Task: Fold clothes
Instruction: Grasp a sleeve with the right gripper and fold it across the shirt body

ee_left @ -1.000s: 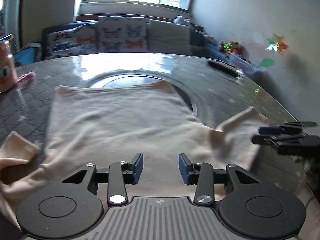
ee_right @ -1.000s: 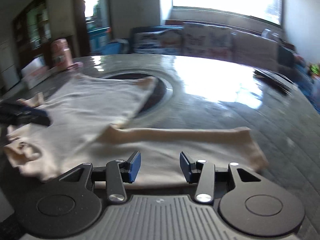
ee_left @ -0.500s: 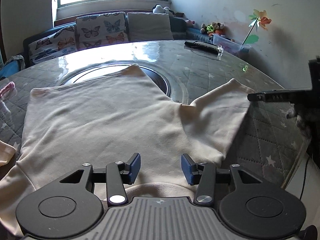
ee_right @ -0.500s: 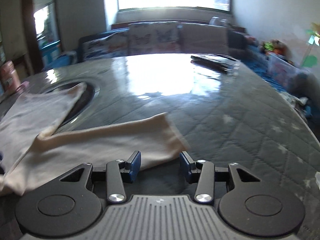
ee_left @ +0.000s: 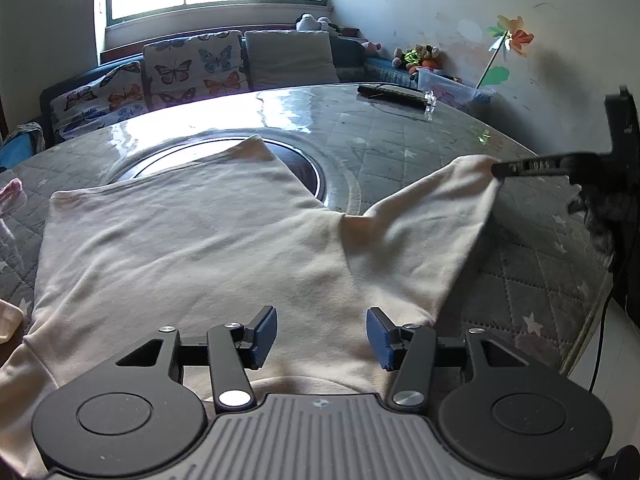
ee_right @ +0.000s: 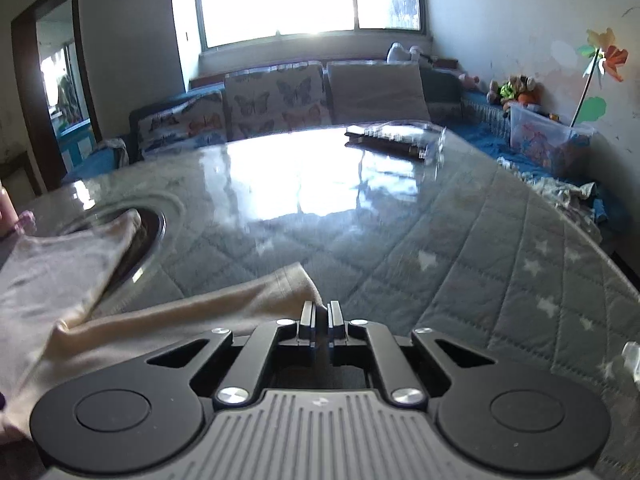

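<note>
left wrist view: shirt (ee_left: 180,248) spread flat on table (ee_left: 520,280), ahead of and under the tool
left gripper (ee_left: 321,334): half open, has just been widening, holding nothing
right gripper (ee_right: 320,320): clamped on sleeve (ee_right: 256,300) end

Cream long-sleeved top (ee_left: 192,248) lies flat on quilted grey table w/ star print, body spread wide, a few soft wrinkles across it. Far hem corner overlaps the dark round inset at table centre. One sleeve (ee_left: 424,236) stretches out to the right, its cuff lifted slightly at the tip; same sleeve in right wrist view (ee_right: 224,312) runs across the table toward the cuff. Other sleeve trails off at the left edge, mostly out of frame.
</note>
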The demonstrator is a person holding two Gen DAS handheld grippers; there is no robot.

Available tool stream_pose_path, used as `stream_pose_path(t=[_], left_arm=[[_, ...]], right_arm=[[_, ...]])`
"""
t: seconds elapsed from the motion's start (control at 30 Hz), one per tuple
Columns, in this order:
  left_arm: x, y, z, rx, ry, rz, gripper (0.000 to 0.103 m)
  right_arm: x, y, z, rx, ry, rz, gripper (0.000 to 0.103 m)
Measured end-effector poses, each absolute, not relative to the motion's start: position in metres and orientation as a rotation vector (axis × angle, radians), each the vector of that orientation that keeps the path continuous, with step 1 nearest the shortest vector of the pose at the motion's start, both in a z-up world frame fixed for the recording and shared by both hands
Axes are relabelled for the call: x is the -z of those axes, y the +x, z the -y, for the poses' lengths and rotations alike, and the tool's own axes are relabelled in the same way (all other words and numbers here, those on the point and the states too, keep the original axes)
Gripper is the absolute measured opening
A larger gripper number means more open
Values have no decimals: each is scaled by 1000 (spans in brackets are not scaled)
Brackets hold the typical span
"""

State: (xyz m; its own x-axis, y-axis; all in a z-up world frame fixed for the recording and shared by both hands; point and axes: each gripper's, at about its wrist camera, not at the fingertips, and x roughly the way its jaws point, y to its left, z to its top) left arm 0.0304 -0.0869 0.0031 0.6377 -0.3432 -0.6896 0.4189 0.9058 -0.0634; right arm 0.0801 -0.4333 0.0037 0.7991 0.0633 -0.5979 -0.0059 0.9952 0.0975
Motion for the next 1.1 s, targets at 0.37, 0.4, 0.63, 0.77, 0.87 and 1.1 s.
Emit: stream_pose_path(t=[0.37, 0.4, 0.63, 0.77, 0.87, 1.1], left_arm=[[2, 29, 90, 436, 139, -748, 55], [1, 28, 88, 433, 132, -742, 55], [-9, 17, 54, 384, 72, -693, 58], [-13, 9, 31, 342, 38, -674, 58], [-13, 2, 15, 315, 13, -664, 59], [-10, -11, -13, 257, -47, -655, 59]], right_arm=[[-38, 73, 418, -91, 81, -598, 4], [-48, 71, 413, -108, 75, -582, 4], [-102, 58, 351, -288, -14, -500, 4], [-123, 55, 301, -398, -64, -486, 4], [-132, 52, 258, -485, -110, -482, 4], [-133, 45, 168, -657, -191, -501, 4]])
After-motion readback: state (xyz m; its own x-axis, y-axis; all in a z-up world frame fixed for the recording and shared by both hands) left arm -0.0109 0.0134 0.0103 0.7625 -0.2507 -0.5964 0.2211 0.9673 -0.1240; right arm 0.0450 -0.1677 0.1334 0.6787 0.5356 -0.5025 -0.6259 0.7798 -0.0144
